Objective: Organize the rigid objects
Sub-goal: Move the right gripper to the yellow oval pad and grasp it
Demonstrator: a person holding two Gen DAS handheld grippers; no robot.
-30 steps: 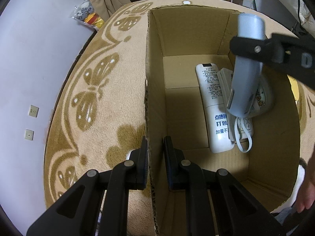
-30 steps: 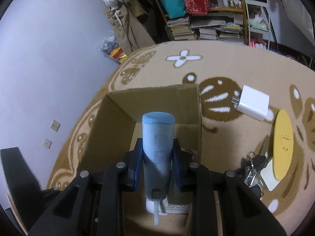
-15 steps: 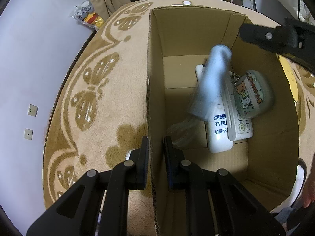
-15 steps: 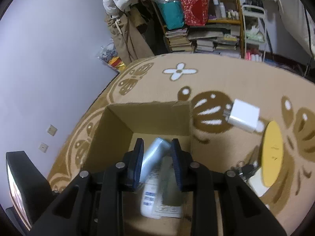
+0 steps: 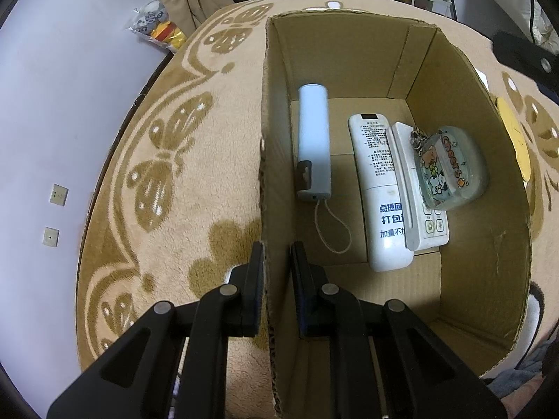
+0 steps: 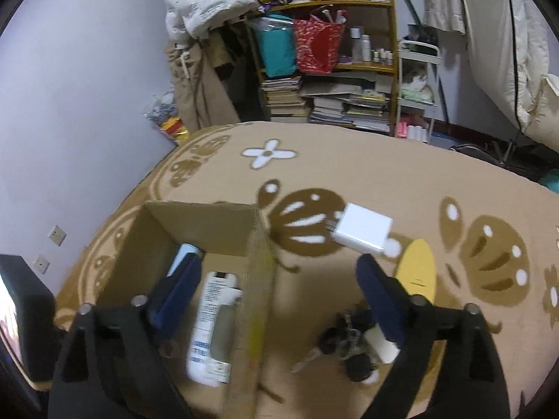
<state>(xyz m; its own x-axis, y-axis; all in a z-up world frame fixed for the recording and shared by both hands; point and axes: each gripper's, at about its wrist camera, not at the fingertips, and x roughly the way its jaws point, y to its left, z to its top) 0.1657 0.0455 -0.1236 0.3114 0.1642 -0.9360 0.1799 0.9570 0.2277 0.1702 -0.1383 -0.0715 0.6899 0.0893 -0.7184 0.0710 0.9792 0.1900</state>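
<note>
Right wrist view blurred low down; the keys [image 6: 344, 337] under the right gripper [image 6: 276, 300] are hard to make out, and the box contents are part hidden behind its left finger. Cardboard box [image 5: 454, 80] sits on a patterned rug [image 5: 167, 160]; left gripper [image 5: 276, 272] narrow, clamped on the box's left wall, one finger inside, one outside. Ahead of it, inside: light blue tube [image 5: 313, 146] w/ cord loop, lying flat by the left wall; to its right a white remote [image 5: 379, 188], w/ a 2nd white device [image 5: 414, 206] part on top; a clear sticker case [image 5: 450, 171] rests on that, against the right wall. Right gripper spread wide, holding nothing, straddling the box's right wall; white charger [image 6: 363, 232] & yellow disc [image 6: 417, 270] lie on the rug ahead-right of it.
</note>
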